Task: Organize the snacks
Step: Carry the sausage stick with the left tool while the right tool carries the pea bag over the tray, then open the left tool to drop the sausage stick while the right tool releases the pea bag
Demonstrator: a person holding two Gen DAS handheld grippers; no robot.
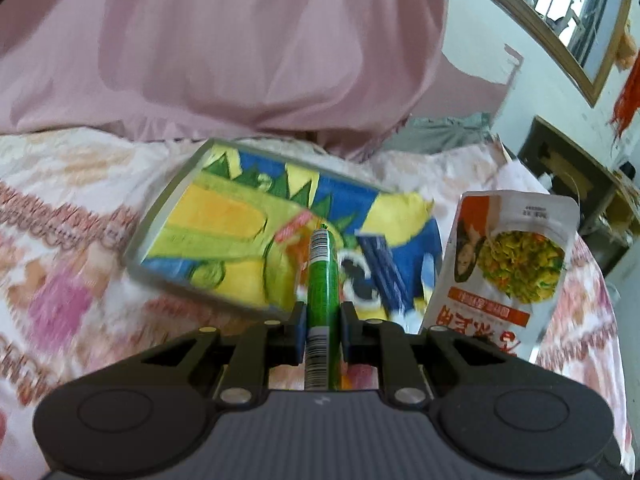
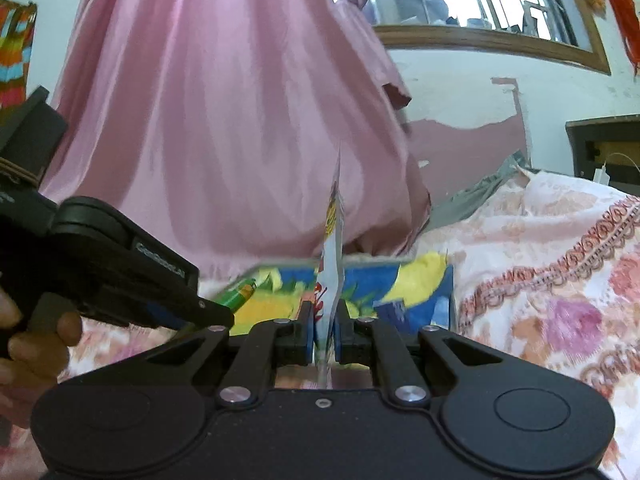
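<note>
My left gripper (image 1: pixel 323 312) is shut on a green snack stick (image 1: pixel 320 276) with a barcode label, held lengthwise above a bright cartoon-printed tray (image 1: pixel 168 216). In the right wrist view the same stick (image 2: pixel 239 296) pokes out of the left gripper (image 2: pixel 224 312) over the tray (image 2: pixel 424 276). My right gripper (image 2: pixel 325 320) is shut on a flat snack pouch (image 2: pixel 333 248) seen edge-on. The left wrist view shows that pouch (image 1: pixel 508 264) face-on, white and orange with a picture of a yellow-green dish, hanging just right of the tray.
A floral bedspread (image 1: pixel 68 240) lies under the tray. A person in a pink skirt (image 1: pixel 224 48) stands close behind it. A dark cabinet (image 1: pixel 568 176) stands at the right under a window (image 1: pixel 568 8). A hand (image 2: pixel 36 340) holds the left gripper.
</note>
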